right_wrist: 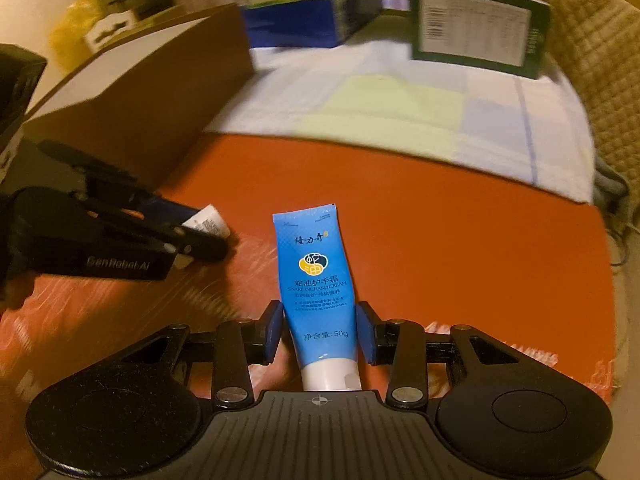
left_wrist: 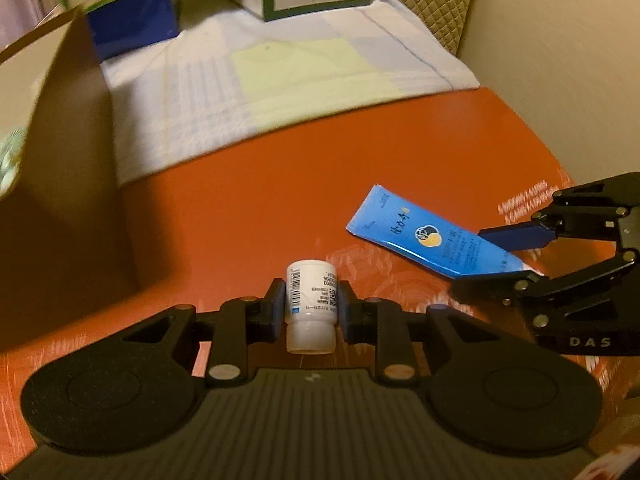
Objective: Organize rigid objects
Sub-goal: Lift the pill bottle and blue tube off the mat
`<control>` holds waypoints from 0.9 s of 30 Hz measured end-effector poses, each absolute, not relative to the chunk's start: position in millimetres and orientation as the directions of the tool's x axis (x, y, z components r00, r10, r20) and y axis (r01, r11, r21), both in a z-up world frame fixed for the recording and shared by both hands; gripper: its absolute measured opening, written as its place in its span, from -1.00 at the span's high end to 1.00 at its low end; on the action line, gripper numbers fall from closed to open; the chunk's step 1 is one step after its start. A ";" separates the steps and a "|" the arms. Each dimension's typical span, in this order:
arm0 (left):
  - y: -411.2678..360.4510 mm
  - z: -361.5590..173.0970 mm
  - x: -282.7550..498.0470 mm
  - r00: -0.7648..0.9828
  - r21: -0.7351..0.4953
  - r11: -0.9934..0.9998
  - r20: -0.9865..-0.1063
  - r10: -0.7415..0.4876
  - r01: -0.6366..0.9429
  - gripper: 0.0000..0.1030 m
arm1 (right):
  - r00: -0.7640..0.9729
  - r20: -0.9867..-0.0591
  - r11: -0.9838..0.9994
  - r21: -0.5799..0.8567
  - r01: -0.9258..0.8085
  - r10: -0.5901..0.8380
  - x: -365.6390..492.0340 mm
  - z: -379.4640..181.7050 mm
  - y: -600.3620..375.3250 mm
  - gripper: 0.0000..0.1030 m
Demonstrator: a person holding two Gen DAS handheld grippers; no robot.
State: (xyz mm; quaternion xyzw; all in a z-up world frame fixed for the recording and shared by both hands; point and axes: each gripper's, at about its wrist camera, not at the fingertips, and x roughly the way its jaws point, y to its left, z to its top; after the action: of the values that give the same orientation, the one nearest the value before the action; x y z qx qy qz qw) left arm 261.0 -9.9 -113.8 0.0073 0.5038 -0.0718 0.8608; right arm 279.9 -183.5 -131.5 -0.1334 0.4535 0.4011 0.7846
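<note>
- Left tongs point(left_wrist: 311, 307): pinching a small white bottle point(left_wrist: 310, 304) by its sides, above the orange worktop point(left_wrist: 248, 200).
- Right tongs point(right_wrist: 320, 330): pinching a blue hand-cream tube point(right_wrist: 318, 280) near its cap, crimped end toward 12 o'clock.
- Brown box point(left_wrist: 60, 168), at 10 o'clock from the bottle: the likely destination.
- Advice: carry both items level, grips firm, tongs well apart; clear the box wall before lowering.

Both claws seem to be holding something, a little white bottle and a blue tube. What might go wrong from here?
The left gripper pinches the small white bottle on its round sides, so it might twist or slip out. The right gripper holds the blue hand cream tube near its cap; the soft tube may sag or squeeze. The grippers are close together, so they might bump on the way to the cardboard box.
</note>
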 end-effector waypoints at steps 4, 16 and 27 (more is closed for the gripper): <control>-0.2 -111.9 239.2 0.474 -0.071 0.993 -0.874 -0.109 0.096 0.56 | 0.241 -0.818 0.609 0.160 -0.777 0.522 263.6 -131.5 -183.3 0.30; 22.3 -104.4 200.0 0.490 -0.084 0.996 -0.869 -0.076 0.006 0.56 | 0.330 -0.817 0.616 0.038 -0.787 0.473 238.8 -134.8 -164.9 0.30; 38.7 -90.1 175.7 0.513 -0.097 0.995 -0.856 -0.069 -0.028 0.56 | 0.362 -0.825 0.655 0.013 -0.755 0.434 227.3 -134.7 -155.7 0.30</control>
State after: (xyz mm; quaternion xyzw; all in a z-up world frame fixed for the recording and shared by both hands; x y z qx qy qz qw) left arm 175.7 38.7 -90.1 -0.0492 0.4933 -0.0117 0.8684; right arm 227.3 -155.7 -134.7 -0.1882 0.4267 0.3700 0.8035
